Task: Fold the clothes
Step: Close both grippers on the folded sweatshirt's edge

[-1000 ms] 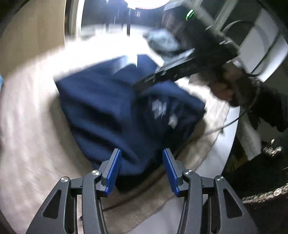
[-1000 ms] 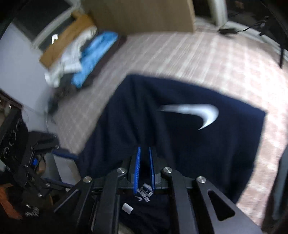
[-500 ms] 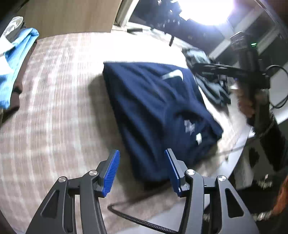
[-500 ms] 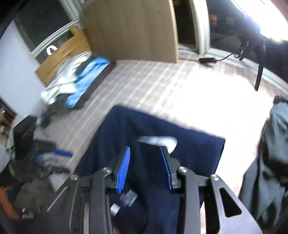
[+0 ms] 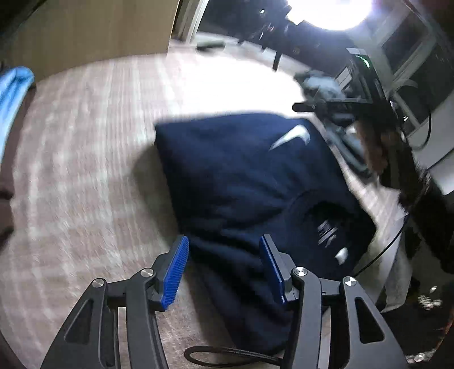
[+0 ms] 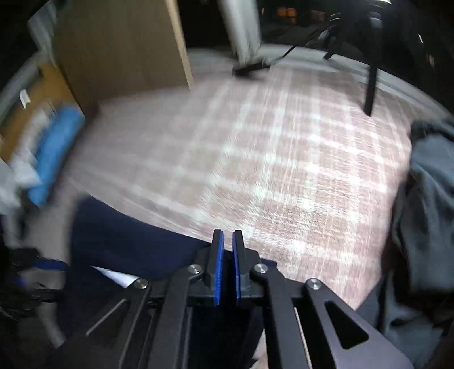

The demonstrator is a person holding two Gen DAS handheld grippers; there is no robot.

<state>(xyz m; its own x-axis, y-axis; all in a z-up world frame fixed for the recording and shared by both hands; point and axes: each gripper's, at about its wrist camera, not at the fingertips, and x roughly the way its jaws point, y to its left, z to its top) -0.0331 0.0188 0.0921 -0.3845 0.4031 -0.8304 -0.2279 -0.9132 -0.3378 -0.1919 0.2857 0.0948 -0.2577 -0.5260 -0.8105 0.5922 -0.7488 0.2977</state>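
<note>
Lower centre: left gripper [image 5: 224, 272] wide over folded navy shirt [image 5: 249, 181]; right gripper [image 6: 227, 266] narrow, empty. A snagged edge could undo folds.

Both views are dim and smeared by motion blur, with fisheye bending at the edges. In the left wrist view a lamp [image 5: 334, 11] blows out to white glare, washing the checked cloth [image 5: 85, 176] beneath; the navy shirt [image 5: 244, 176] casts a soft shadow leftward.
</note>
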